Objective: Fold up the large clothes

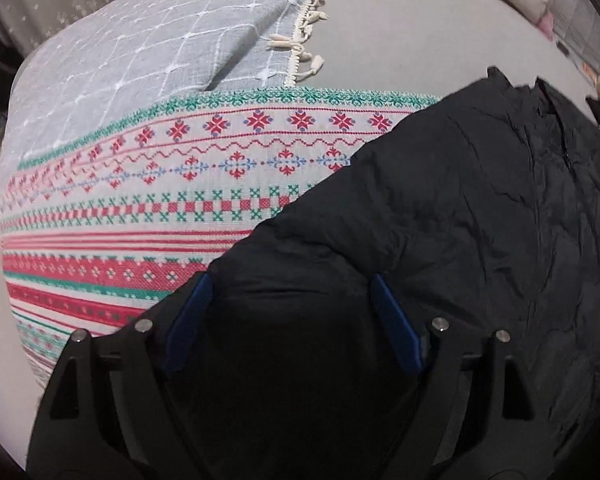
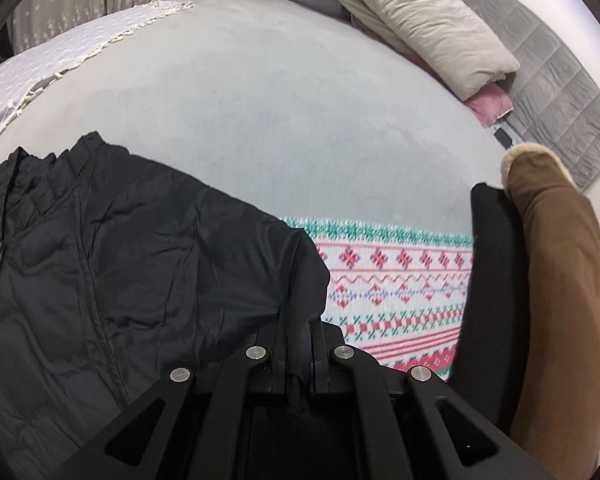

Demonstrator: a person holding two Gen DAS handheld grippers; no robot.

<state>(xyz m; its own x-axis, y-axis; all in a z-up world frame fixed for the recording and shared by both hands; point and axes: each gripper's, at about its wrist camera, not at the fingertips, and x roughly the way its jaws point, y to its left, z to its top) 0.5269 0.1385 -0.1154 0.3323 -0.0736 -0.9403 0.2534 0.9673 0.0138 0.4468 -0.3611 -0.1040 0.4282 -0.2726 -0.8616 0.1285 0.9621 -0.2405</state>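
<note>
One big black jacket (image 2: 112, 264) lay spread on the bed, partly over a red and green patterned blanket (image 1: 140, 216). It looked soft, puffy and a bit slippery, so it would flop and slide. The right gripper (image 2: 300, 364) was pinched tight on its edge. The left gripper (image 1: 288, 312) stood wide above the cloth, holding nothing. Edges and corners looked best to grab.

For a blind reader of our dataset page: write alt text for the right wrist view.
The right gripper is shut on an edge of a black garment spread over a grey bed and a red-and-green patterned cloth. A brown sleeve runs along the right side, with a beige pillow behind.
</note>
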